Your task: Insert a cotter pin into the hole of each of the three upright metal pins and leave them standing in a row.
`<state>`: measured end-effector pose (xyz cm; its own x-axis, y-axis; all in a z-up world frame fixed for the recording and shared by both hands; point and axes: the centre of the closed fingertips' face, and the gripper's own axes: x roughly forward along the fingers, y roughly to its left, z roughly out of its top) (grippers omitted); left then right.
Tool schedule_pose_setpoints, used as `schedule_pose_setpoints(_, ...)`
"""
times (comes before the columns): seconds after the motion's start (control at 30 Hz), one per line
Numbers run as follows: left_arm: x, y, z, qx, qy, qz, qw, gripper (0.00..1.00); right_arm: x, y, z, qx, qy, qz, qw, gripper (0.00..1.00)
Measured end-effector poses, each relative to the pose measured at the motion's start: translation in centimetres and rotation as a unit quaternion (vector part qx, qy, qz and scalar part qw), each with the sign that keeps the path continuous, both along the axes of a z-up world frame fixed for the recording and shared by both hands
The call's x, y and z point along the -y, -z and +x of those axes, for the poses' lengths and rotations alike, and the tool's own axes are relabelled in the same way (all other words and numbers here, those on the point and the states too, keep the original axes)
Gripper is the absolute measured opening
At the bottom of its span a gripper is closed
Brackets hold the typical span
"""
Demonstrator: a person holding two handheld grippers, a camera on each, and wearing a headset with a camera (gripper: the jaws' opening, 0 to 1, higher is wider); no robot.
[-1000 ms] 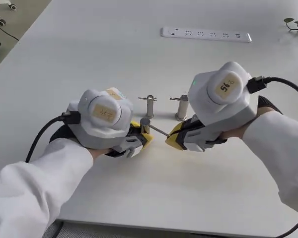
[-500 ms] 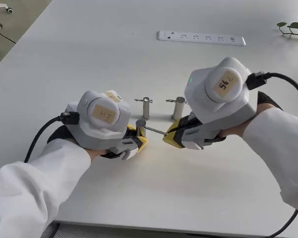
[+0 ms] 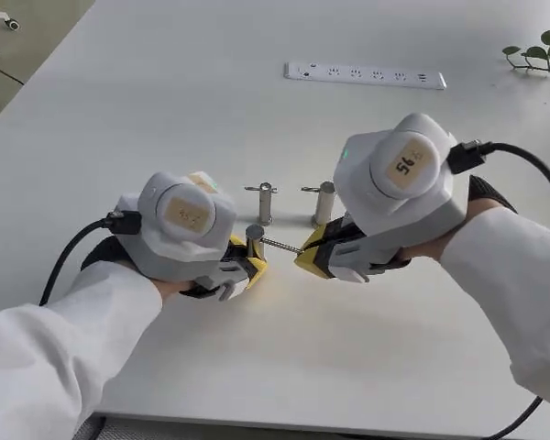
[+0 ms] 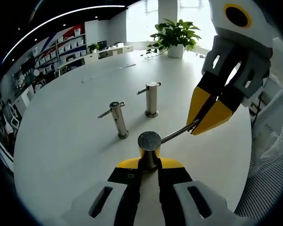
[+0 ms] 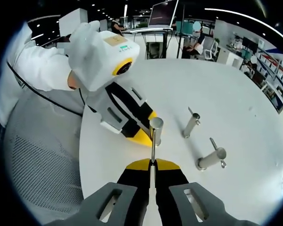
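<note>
Two pinches: metal pin upright in left claw, cotter pin in right claw, tip at pin's head.

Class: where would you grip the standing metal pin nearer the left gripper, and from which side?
Probably low on the metal pin, on its bare shaft, from the near side: it stands upright and its cotter pin juts sideways through the top, fouling jaws there.
</note>
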<state>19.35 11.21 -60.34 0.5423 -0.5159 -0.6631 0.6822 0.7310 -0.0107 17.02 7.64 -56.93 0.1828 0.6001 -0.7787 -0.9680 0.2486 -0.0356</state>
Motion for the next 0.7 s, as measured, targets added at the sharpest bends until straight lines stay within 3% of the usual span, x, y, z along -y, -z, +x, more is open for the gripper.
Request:
schedule_pose_setpoints(0.27, 0.0, -0.5, -0.2, 0.000, -0.001, -0.002, 1.0000, 0.12, -0.4, 0.5, -0.5, -0.003, 0.010, 0.004, 0.9999, 0.00)
schedule_pose_setpoints(0.4, -0.2, -0.5, -0.2, 0.000, 0.000, -0.001, 1.0000, 0.12, -0.6, 0.6, -0.8, -0.015, 0.034, 0.014, 0.9992, 0.00)
schedule_pose_setpoints(0.7, -0.4, -0.5, -0.2, 0.001, 0.003, 0.006, 1.0000, 0.12, -0.1, 0.2, 0.6, -0.013, 0.077, 0.033, 0.9964, 0.00)
